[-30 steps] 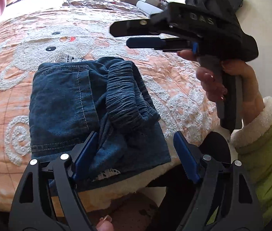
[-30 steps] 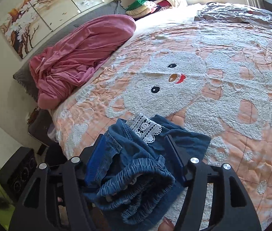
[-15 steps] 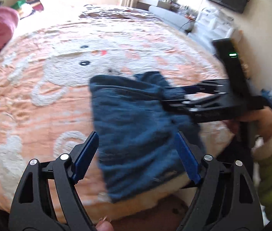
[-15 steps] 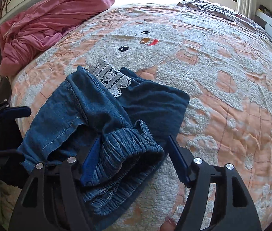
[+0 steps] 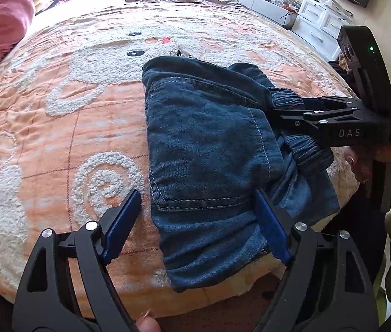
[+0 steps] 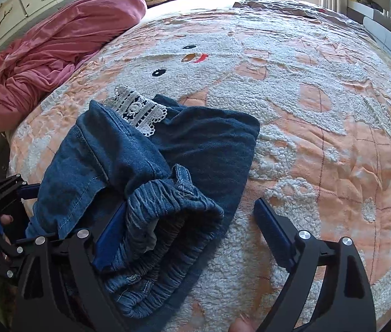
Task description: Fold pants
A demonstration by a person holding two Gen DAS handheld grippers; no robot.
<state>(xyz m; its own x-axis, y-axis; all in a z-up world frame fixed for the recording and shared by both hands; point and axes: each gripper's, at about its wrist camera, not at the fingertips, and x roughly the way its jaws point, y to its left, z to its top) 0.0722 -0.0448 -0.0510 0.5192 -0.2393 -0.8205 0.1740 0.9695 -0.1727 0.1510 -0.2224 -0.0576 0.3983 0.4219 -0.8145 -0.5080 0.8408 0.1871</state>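
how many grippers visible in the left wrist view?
2. The left gripper fills the bottom foreground, its jaws apart over the near edge of the folded jeans. The right gripper reaches in from the right edge at the jeans' elastic waistband, jaws opening.

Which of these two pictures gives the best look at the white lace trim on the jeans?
The right wrist view: the lace trim lies in plain sight at the far edge of the folded jeans. In the left wrist view only a speck peeks over the denim.
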